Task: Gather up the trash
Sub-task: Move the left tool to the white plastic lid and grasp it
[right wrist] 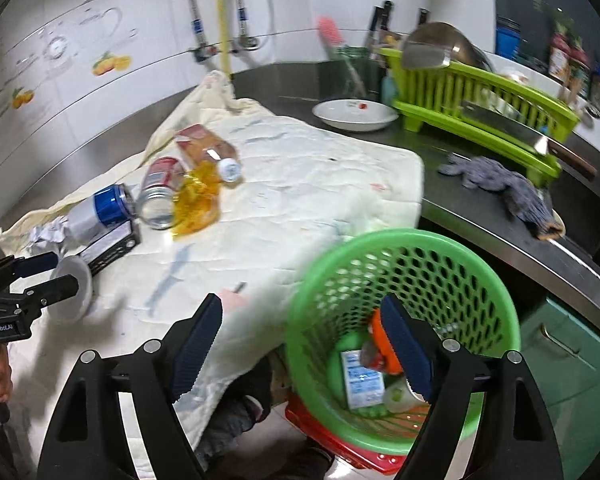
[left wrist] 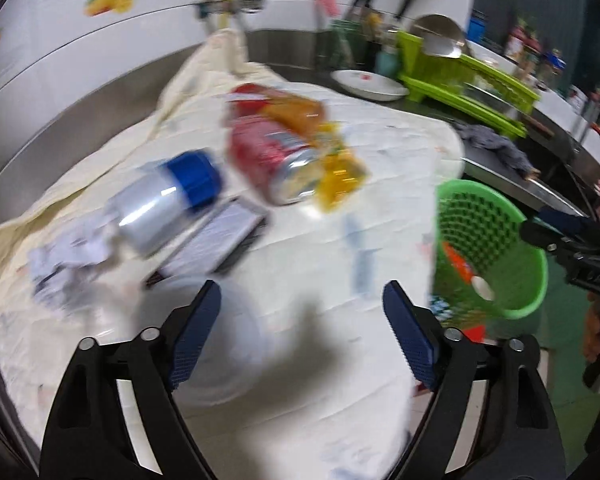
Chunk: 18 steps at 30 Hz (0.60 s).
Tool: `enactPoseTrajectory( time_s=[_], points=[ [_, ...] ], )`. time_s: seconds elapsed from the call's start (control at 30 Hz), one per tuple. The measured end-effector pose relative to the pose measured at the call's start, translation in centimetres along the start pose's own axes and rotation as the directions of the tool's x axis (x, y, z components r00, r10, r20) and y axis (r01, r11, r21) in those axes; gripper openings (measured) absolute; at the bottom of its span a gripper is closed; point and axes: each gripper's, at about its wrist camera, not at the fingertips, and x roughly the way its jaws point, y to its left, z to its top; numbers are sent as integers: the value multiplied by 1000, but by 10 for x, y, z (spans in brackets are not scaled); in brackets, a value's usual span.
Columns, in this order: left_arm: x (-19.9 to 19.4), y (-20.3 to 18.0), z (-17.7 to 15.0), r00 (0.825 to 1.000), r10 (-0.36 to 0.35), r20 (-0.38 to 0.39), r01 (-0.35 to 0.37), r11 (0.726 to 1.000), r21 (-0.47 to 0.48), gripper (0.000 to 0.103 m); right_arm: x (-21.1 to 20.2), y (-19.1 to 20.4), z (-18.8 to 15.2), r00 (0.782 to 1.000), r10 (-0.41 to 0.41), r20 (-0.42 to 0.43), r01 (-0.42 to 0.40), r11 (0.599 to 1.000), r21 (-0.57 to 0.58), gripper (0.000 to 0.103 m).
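Trash lies on a cream cloth (left wrist: 380,152): a red can (left wrist: 268,156), a silver bottle with a blue cap (left wrist: 168,196), crumpled paper (left wrist: 68,256), a black box (left wrist: 220,236) and a yellow wrapper (left wrist: 340,172). My left gripper (left wrist: 302,300) hovers open over the cloth. A white round lid (left wrist: 220,344) lies just under its left finger, not gripped. My right gripper (right wrist: 302,312) is open and empty above the near rim of the green mesh basket (right wrist: 404,236). The basket holds a white carton (right wrist: 362,380) and an orange wrapper (right wrist: 380,336).
A green dish rack (right wrist: 480,92) with a pan and a cleaver stands at the back right. Beside it are a white bowl (right wrist: 354,114) and a grey rag (right wrist: 500,184) on the steel counter. A red stool (right wrist: 340,444) sits under the basket. Tiled wall and pipes stand behind.
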Motion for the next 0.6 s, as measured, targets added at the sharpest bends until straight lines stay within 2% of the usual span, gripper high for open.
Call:
enactPoseTrajectory(
  time_s=[0.23, 0.33, 0.5, 0.6],
  points=[
    [-2, 44, -23, 998, 63, -30, -64, 996, -59, 86, 7, 29, 9, 999, 45, 1, -45, 998, -39, 81],
    [0, 53, -31, 996, 82, -32, -84, 993, -84, 93, 12, 39, 10, 998, 61, -8, -62, 997, -54, 81],
    [4, 51, -36, 996, 73, -45, -76, 995, -65, 93, 21, 57, 11, 996, 81, -21, -83, 993, -86, 82],
    [9, 43, -35, 995, 88, -46, -89, 996, -30, 98, 25, 61, 13, 995, 92, -26, -94, 992, -89, 82]
  ],
)
